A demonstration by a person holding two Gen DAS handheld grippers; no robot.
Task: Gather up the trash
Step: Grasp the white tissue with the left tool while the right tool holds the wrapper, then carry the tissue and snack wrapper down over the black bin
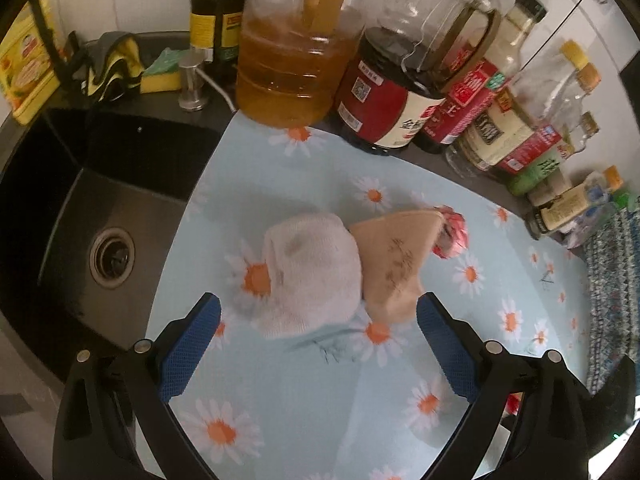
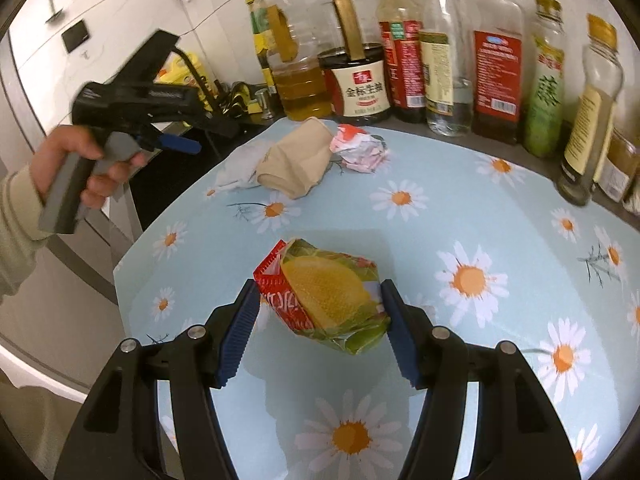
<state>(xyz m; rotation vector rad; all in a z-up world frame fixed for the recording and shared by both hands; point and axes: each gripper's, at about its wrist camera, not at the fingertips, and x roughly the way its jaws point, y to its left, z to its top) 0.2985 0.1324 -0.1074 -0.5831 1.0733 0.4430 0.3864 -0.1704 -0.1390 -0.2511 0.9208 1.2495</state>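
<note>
Trash on the daisy-print table, one wrapper between the right fingers

Trash lies in two places on the table [image 2: 460, 208], which wears a pale blue cloth printed with daisies. A crumpled yellow-and-red snack wrapper [image 2: 328, 296] sits between the blue pads of the right gripper [image 2: 320, 304]; both pads touch or nearly touch its sides, the fingers narrowed about it, and whether it rests on the cloth or is lifted cannot be told.

Toward the back edge, near a row of bottles [image 2: 440, 48], lie a white crumpled tissue [image 1: 312, 276], a beige paper piece [image 1: 396, 256] touching it, and a red-and-white wrapper ball [image 1: 450, 234] just beside that.

In the right wrist view, the left gripper [image 2: 180, 144] is held in a hand [image 2: 80, 164] with a pale sleeve at the table's left edge, above the dark sink [image 1: 100, 208], tilted toward the tissue. In its own view the left fingers [image 1: 192, 344] stand wide apart and hold nothing; the tissue and beige piece lie just ahead of the tips, between their lines, with neither pad touching them.
</note>
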